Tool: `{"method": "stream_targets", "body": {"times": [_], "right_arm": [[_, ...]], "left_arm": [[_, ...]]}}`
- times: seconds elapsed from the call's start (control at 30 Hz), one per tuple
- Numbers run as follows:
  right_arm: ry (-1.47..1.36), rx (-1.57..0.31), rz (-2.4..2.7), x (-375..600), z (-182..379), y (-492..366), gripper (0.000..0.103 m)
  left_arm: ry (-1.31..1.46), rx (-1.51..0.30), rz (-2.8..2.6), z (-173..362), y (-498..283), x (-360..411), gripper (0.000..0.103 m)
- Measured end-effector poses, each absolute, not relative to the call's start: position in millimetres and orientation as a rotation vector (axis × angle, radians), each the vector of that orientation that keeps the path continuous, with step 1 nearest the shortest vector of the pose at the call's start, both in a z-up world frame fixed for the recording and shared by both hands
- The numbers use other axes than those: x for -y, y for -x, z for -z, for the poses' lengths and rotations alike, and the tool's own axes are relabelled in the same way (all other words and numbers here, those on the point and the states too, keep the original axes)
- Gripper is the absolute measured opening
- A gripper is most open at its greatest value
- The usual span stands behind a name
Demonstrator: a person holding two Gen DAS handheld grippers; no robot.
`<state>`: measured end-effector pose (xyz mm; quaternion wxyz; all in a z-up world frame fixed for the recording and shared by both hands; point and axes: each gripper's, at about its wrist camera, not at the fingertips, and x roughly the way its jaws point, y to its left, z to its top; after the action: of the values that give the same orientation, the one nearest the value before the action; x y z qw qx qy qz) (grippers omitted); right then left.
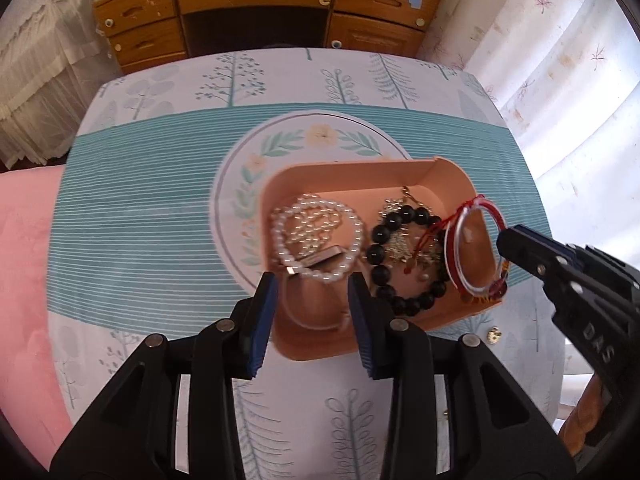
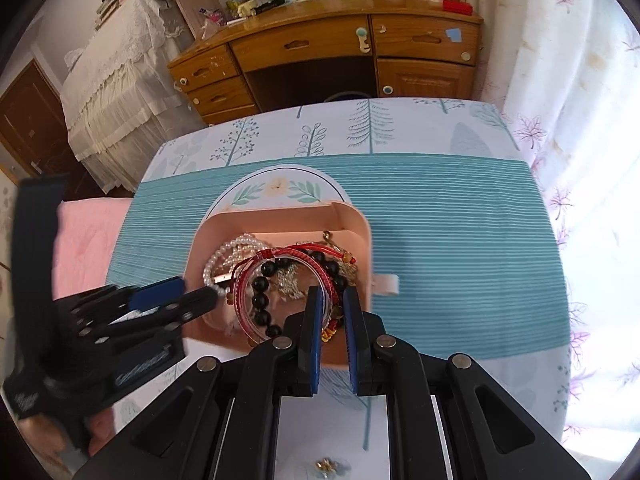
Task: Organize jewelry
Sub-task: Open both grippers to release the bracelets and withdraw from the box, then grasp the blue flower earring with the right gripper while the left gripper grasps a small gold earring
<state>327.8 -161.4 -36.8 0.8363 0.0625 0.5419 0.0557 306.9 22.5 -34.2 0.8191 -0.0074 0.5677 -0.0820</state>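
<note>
A pink jewelry box [image 1: 352,172] [image 2: 280,216] sits open on the patterned tablecloth. Inside lie a white pearl bracelet [image 1: 320,240] [image 2: 216,260], a black bead bracelet [image 1: 384,232] [image 2: 260,300] and silver and gold pieces. My right gripper [image 2: 332,304] [image 1: 504,240] is shut on a red cord bracelet with a clear bangle [image 1: 472,248] [image 2: 280,260], holding it upright over the box's right side. My left gripper [image 1: 312,292] [image 2: 192,292] is open and empty over the box's near left part.
A small gold charm [image 1: 495,335] [image 2: 326,466] lies on the cloth near the box's front. A wooden desk [image 1: 260,4] [image 2: 328,52] stands behind the table. Pink bedding [image 1: 24,280] is on the left, curtains [image 2: 580,80] on the right.
</note>
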Motion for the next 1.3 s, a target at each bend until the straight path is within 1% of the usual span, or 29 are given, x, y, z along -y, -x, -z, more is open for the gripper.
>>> {"method": "stream_targets", "body": {"times": [0.33,0.47,0.53,0.77,0.93,1.3], "right_arm": [[-0.102,-1.191,-0.113,139,66,-374,0.011],[-0.079,-1.193,-0.096,138,71,-376,0.015],[-0.076,-1.188,-0.093,140,70,-373,0.016],[-0.066,-1.144,-0.096,155,53,-332,0.016],[-0.092,-1.123,-0.109,172,42,-292,0.016],[-0.107,-1.121,-0.119,205,46,-197,0.016]], "left_arm": [[0.03,-1.143,0.188,24,-299,-49,0.033],[0.059,-1.132,0.191,19,-293,-53,0.033],[0.068,-1.125,0.192,17,-291,-57,0.033],[0.055,-1.14,0.152,21,-273,-63,0.033],[-0.001,-1.171,0.096,33,-245,-63,0.033],[0.045,-1.175,0.112,39,-177,-58,0.033]]}}
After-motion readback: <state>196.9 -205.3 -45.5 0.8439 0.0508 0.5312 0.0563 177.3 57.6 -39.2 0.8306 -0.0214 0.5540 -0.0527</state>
